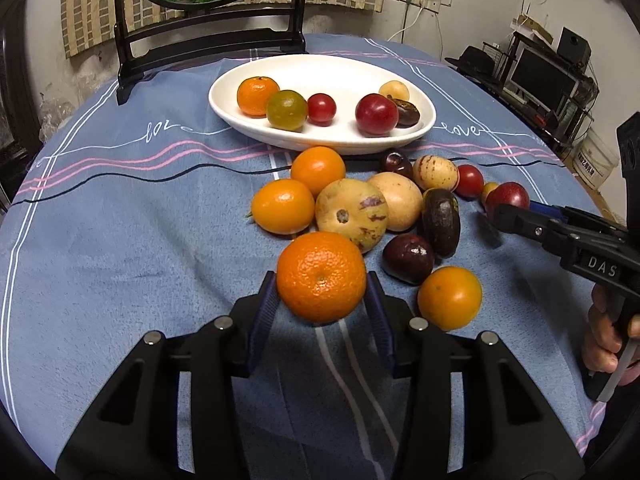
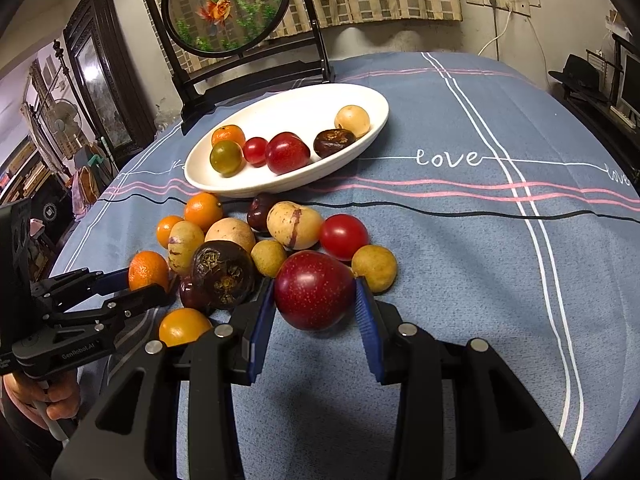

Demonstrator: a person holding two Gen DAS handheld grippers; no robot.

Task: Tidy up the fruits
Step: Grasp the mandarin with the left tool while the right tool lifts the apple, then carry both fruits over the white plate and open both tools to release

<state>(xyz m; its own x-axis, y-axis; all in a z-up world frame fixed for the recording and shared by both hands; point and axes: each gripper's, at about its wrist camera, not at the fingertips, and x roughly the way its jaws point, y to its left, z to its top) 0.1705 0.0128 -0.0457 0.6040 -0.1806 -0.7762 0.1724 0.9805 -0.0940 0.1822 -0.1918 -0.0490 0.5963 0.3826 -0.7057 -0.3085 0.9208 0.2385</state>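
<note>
The left tool [image 1: 322,304] has its two blue pads closed against the sides of a large orange [image 1: 321,277], which sits pinched between them, at the near edge of the fruit pile. The right tool [image 2: 316,304] likewise grips a speckled red plum [image 2: 315,295] between its blue pads, the jaws only partly apart and pressed to the fruit on both sides; whether either fruit is clear of the cloth cannot be told. A hand [image 1: 608,344] holds the right tool's handle at the edge of the left wrist view. Just beyond the two tools lies the loose heap of fruit on the blue striped tablecloth [image 1: 120,240] covering the surface: a pale, purple-streaked melon-like fruit [image 1: 351,214] touching two smaller oranges [image 1: 283,206], a dark wrinkled passion fruit [image 2: 223,274] beside the plum, a small yellow-orange citrus [image 1: 449,298] nearest the camera, a cherry tomato [image 2: 343,237] and two tan longan-like fruits [image 2: 374,268] on the far right of the heap. Behind the heap, just beside it, stands a white oval dish [image 1: 280,76] holding six pieces: an orange mandarin, a greenish one, a small tomato, a red plum, a dark fruit and a pale round one. Farther back a dark wooden stand carries a round goldfish screen [image 2: 228,4].
</note>
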